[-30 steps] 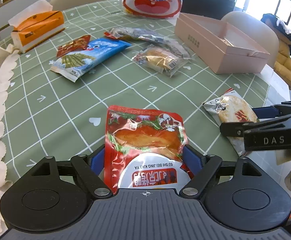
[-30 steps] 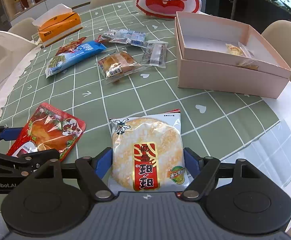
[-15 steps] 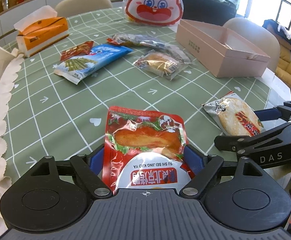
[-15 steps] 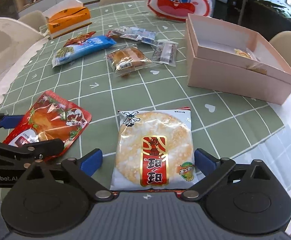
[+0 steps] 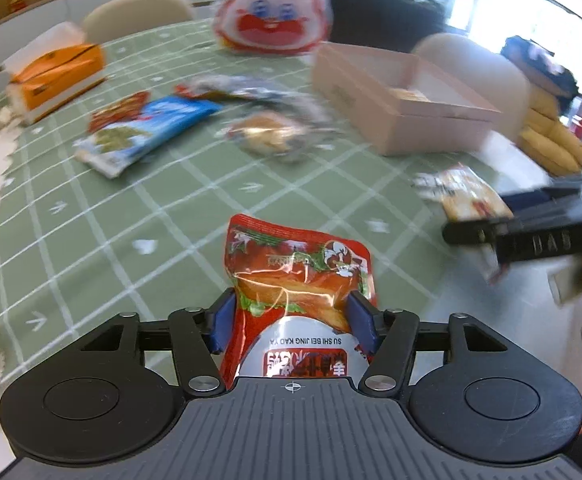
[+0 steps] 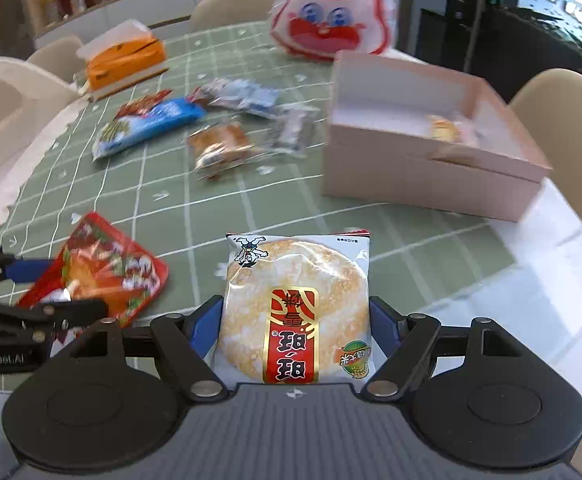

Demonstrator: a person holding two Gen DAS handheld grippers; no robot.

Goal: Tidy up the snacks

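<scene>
Left gripper (image 5: 291, 316) pinching red pouch (image 5: 297, 280), soft | right gripper (image 6: 293, 322) clamping rice-cracker pack (image 6: 295, 308), brittle; hold edges | near tabletop edge

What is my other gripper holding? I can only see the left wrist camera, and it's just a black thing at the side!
Observer: A rice cracker packet, white with a red label. The right gripper has its blue pads pressed against both sides of it.
Operator: Is there anything in the pink box?
Observer: Yes. The pink box holds one small yellowish wrapped snack, toward its right end.
Operator: What's the blurry thing next to the bread?
Observer: It looks like a small dark bar in a clear wrapper, lying between the bread snack and the pink box.
</scene>
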